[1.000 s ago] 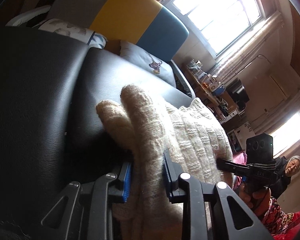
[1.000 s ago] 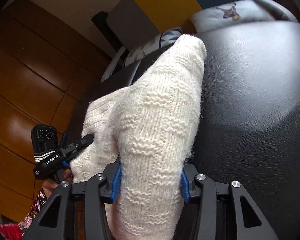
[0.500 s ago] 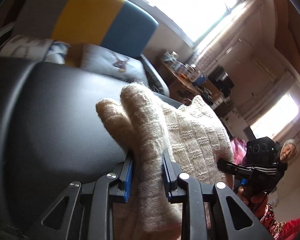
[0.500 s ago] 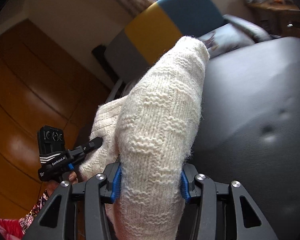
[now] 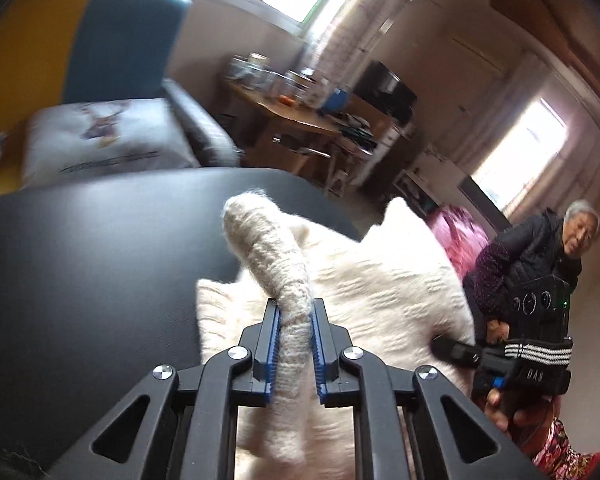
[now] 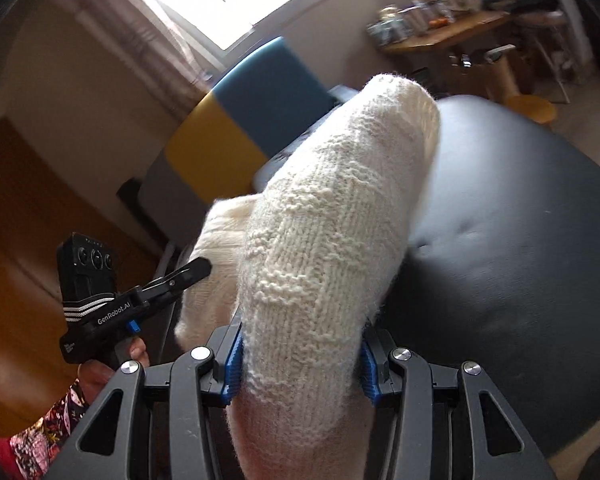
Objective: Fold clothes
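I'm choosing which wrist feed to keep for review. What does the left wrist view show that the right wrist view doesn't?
Only the left view shows a seated person, a second window and a deer-print cushion. Only the right view shows brown wood panelling and a round stool. Both show the cream sweater over the black seat, each gripper, left and right, shut on it, and the cluttered desk.

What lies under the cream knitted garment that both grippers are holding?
A black padded surface shows beneath and beside the cream knitted garment, held by the right gripper and left gripper. The area directly below the bunched knit is covered.
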Action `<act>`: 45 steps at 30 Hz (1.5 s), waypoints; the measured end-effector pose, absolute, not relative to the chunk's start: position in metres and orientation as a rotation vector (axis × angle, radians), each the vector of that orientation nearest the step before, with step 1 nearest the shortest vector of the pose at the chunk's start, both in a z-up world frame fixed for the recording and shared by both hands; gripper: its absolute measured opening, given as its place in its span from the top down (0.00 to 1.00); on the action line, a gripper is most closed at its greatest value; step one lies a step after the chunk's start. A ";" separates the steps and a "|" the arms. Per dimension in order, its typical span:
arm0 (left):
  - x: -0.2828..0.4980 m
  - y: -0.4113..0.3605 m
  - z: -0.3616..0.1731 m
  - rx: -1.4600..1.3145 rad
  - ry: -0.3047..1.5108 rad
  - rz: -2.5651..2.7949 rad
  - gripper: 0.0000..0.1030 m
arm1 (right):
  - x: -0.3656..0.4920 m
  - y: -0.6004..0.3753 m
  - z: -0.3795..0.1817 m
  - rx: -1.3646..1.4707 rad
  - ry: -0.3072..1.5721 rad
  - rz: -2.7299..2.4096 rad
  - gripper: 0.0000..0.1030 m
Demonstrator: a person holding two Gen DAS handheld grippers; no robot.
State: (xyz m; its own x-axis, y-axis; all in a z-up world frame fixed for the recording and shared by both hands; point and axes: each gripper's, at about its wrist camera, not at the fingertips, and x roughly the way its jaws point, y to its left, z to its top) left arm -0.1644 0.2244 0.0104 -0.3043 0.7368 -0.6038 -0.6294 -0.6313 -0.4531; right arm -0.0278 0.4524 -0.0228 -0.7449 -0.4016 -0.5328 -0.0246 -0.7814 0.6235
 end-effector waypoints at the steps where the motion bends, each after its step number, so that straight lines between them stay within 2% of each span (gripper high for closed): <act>1: -0.166 0.243 0.009 -1.031 -0.129 2.008 0.87 | -0.030 0.461 -0.027 1.005 -0.927 -2.608 0.54; 6: -0.178 0.300 -0.016 -1.127 -0.043 2.012 0.87 | -0.042 0.512 -0.046 1.028 -1.001 -2.636 0.54; 11: -0.190 0.303 -0.040 -1.235 -0.047 2.039 0.86 | -0.040 0.547 -0.057 1.049 -1.035 -2.642 0.54; 15: -0.203 0.302 -0.063 -1.317 -0.044 2.041 0.75 | -0.036 0.561 -0.063 1.082 -1.079 -2.641 0.54; 17: -0.204 0.300 -0.069 -1.335 -0.044 2.037 0.72 | -0.041 0.560 -0.069 1.090 -1.098 -2.622 0.53; 19: -0.204 0.297 -0.071 -1.344 -0.043 2.037 0.69 | -0.043 0.562 -0.074 1.093 -1.112 -2.608 0.49; 21: -0.204 0.295 -0.070 -1.330 0.005 2.061 0.62 | -0.044 0.563 -0.078 1.099 -1.146 -2.587 0.45; 24: -0.200 0.295 -0.069 -1.290 0.081 2.103 0.56 | -0.046 0.561 -0.081 1.091 -1.188 -2.569 0.43; 26: -0.199 0.296 -0.074 -1.302 0.079 2.105 0.56 | -0.047 0.559 -0.082 1.093 -1.160 -2.592 0.45; 29: -0.201 0.299 -0.079 -1.307 0.042 2.087 0.69 | -0.048 0.557 -0.080 1.097 -1.137 -2.629 0.49; 31: -0.204 0.314 -0.079 -1.290 0.084 2.089 0.72 | -0.048 0.558 -0.078 1.093 -1.148 -2.661 0.50; 35: -0.210 0.347 -0.074 -1.264 0.189 2.105 0.73 | -0.047 0.574 -0.081 1.064 -1.211 -2.732 0.50; 36: -0.213 0.355 -0.074 -1.263 0.206 2.115 0.69 | -0.047 0.577 -0.083 1.063 -1.227 -2.742 0.49; 37: -0.215 0.360 -0.074 -1.265 0.213 2.127 0.68 | -0.048 0.580 -0.085 1.063 -1.242 -2.752 0.46; 38: -0.218 0.364 -0.074 -1.266 0.213 2.151 0.61 | -0.047 0.583 -0.088 1.066 -1.258 -2.762 0.43; 40: -0.221 0.366 -0.075 -1.261 0.204 2.190 0.56 | -0.047 0.588 -0.095 1.078 -1.326 -2.780 0.22; 41: -0.221 0.366 -0.076 -1.261 0.197 2.207 0.52 | -0.046 0.589 -0.096 1.067 -1.350 -2.776 0.21; 45: -0.216 0.350 -0.073 -1.273 0.121 2.219 0.50 | -0.043 0.585 -0.088 1.117 -1.333 -2.799 0.02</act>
